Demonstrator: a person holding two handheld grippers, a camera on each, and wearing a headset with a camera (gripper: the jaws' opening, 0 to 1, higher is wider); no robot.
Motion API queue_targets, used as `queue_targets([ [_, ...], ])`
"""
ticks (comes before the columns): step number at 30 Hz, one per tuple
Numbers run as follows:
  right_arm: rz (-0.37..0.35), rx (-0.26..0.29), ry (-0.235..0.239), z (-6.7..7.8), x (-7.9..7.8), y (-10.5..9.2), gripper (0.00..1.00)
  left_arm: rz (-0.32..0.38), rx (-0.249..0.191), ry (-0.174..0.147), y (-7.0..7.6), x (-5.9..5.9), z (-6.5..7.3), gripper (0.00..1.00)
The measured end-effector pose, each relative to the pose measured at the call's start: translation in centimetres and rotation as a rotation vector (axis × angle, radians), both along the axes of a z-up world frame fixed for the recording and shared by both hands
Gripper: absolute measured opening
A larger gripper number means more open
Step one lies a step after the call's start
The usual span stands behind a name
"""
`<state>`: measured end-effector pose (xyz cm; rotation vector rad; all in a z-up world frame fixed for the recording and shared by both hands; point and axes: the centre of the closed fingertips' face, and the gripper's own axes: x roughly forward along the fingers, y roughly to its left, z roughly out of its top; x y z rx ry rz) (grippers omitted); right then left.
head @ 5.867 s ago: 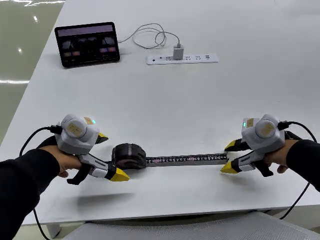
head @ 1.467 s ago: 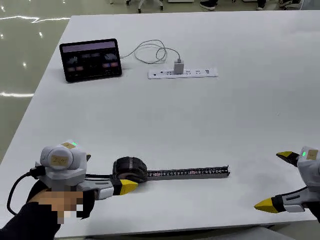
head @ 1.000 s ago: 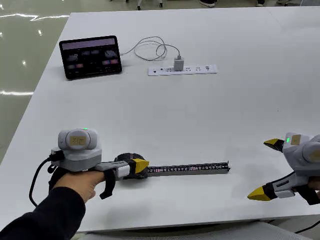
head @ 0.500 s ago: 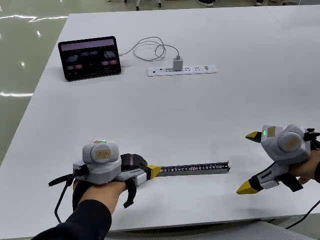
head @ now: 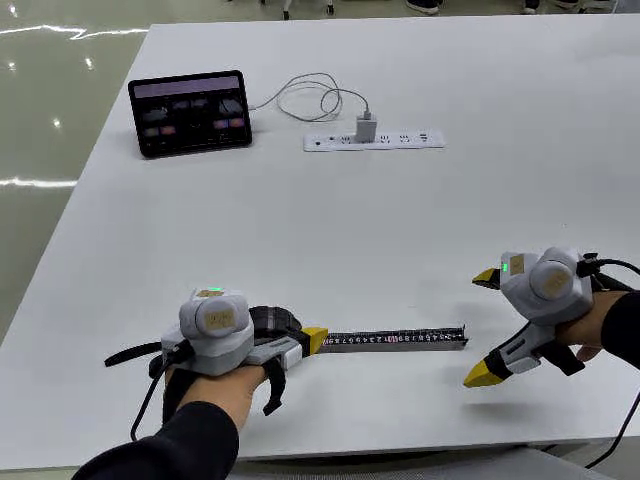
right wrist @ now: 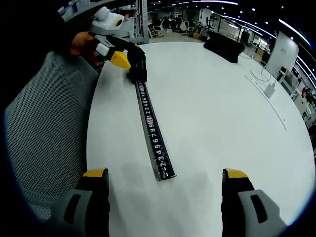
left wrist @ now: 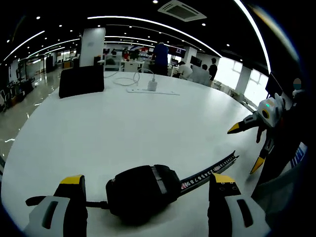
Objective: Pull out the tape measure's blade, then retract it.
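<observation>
The black tape measure case (head: 275, 323) lies on the white table (head: 400, 230) near its front edge. Its blade (head: 395, 339) stretches out to the right, flat on the table. My left gripper (head: 300, 330) is open, with a jaw on each side of the case (left wrist: 143, 190) and a gap on both sides. My right gripper (head: 481, 327) is open just right of the blade's end. In the right gripper view the numbered blade (right wrist: 153, 133) runs away from my right gripper (right wrist: 166, 174) toward the case (right wrist: 138, 61), its tip level with the jaw tips and untouched.
A dark tablet (head: 193, 112) stands at the back left. A white power strip (head: 372, 140) with a charger (head: 367, 128) and a looped cable (head: 310, 95) lies behind the middle. A grey mesh chair (right wrist: 44, 133) is at the table's front edge.
The left gripper has slid right until its jaws flank the case. The right gripper, which pinched the blade's end earlier, has come back left toward the blade's tip. The blade stays extended.
</observation>
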<state>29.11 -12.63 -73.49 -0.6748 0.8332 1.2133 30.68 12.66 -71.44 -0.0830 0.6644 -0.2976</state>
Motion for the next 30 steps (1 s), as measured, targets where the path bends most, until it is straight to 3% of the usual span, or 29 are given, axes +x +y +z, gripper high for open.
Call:
queue_targets([
  [3, 0.038, -0.012, 0.015, -0.4, -0.2, 0.1, 0.8, -0.001, -0.017, 0.004, -0.2, 0.0, -0.4, 1.0],
  [5, 0.061, -0.024, 0.022, -0.8, -0.3, -0.1, 0.72, -0.009, -0.005, -0.006, -0.2, 0.1, -0.4, 1.0],
  [10, 0.148, -0.07, -0.001, -1.0, -0.2, 0.0, 0.52, -0.024, -0.013, -0.009, -0.7, 0.0, -0.5, 1.0],
  [16, 0.198, -0.116, 0.014, -1.5, -0.2, -0.1, 0.32, -0.05, -0.006, -0.01, -1.2, -0.1, -0.6, 1.0],
  [26, 0.217, -0.156, 0.04, -2.6, 0.0, -0.3, 0.21, -0.027, -0.018, -0.002, -0.7, 0.0, -0.7, 0.97],
  [30, 0.234, -0.167, 0.018, -2.5, 0.1, -0.5, 0.13, -0.031, -0.021, 0.006, -0.8, -0.1, -0.8, 0.94],
])
